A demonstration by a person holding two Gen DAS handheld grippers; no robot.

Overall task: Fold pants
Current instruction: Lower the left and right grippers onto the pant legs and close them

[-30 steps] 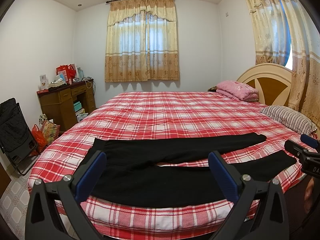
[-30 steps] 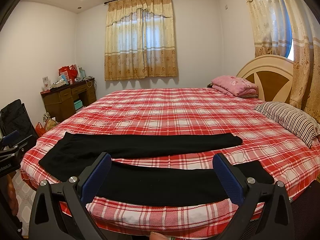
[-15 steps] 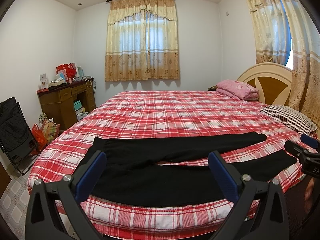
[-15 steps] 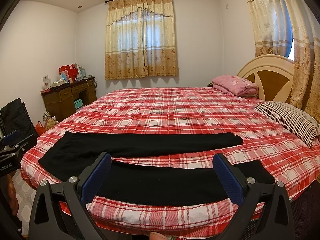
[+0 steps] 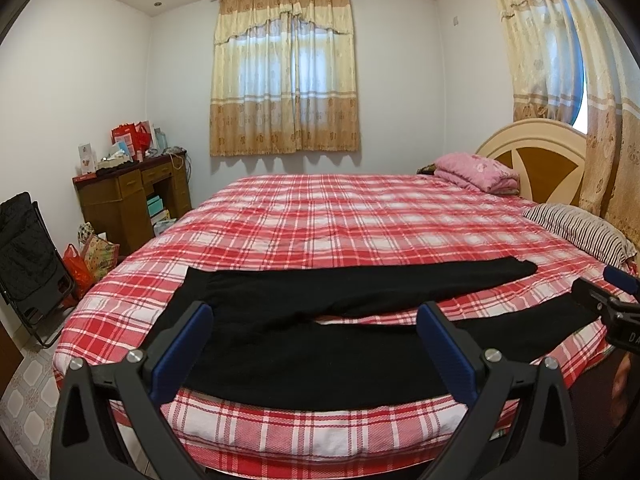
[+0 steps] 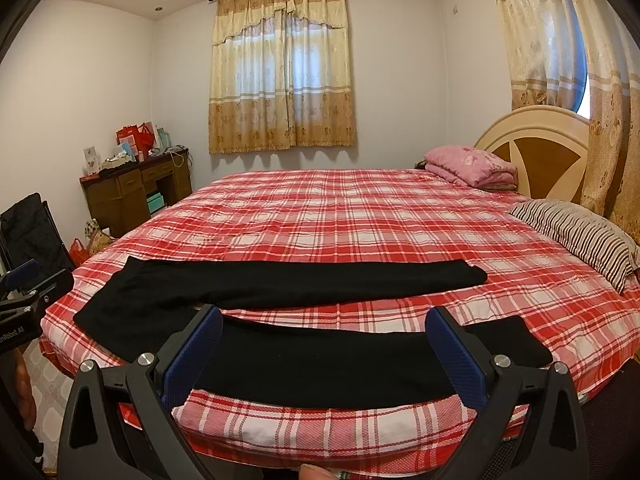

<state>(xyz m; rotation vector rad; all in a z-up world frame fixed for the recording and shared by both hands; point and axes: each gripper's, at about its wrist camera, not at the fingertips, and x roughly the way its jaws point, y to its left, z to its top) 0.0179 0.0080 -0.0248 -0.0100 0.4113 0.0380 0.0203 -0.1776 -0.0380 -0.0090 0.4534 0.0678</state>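
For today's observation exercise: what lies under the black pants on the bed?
The black pants lie flat on the red plaid bedspread, which shows all round them and between the two legs. Whatever is directly beneath the fabric is covered.

My left gripper covers part of the pants near the waist. The right gripper is cut off by the frame's edge. Items on the desk are too small for me to identify.
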